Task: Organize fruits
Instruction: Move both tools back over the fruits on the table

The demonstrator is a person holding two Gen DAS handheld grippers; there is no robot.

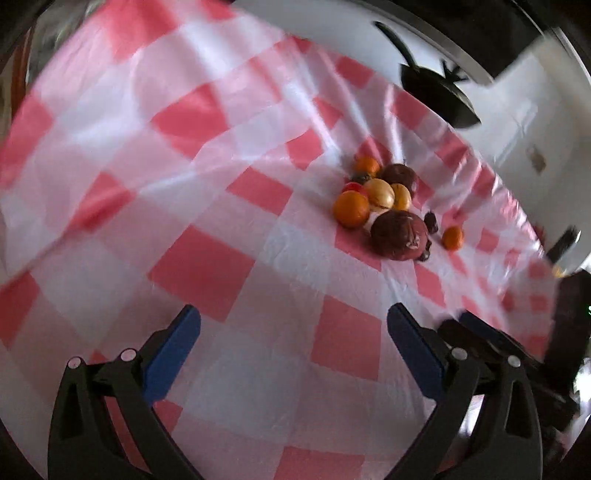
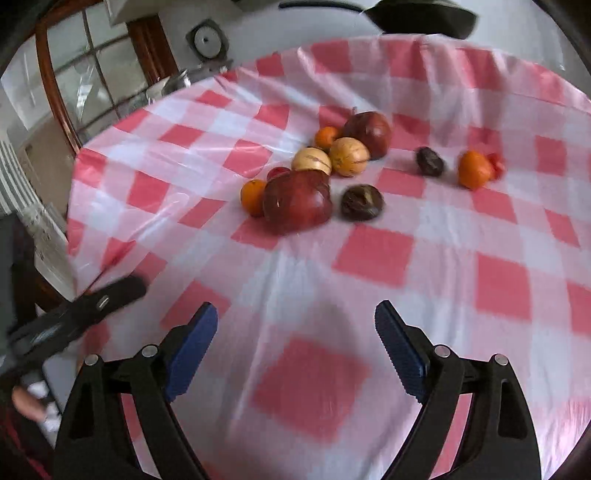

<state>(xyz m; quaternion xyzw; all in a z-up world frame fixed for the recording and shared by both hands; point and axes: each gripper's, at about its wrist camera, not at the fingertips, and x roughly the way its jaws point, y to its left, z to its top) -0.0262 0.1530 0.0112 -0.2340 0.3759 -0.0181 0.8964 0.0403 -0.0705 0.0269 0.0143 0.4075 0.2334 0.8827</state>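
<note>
fruit pile (image 2: 317, 170) sits dead ahead mid-cloth, looks a bit nearer the right gripper (image 2: 295, 350) than the left gripper (image 1: 293, 347), both spread wide open holding nothing, well short of it.

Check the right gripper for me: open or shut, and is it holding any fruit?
Open and empty. The right gripper has its blue-padded fingers spread wide, with only the red-and-white checked tablecloth showing between them.

Red-and-white checked tablecloth (image 2: 369, 258) over the table; wood-framed paned window (image 2: 85, 74) at left; white wall (image 2: 258, 33) behind; daylight
</note>
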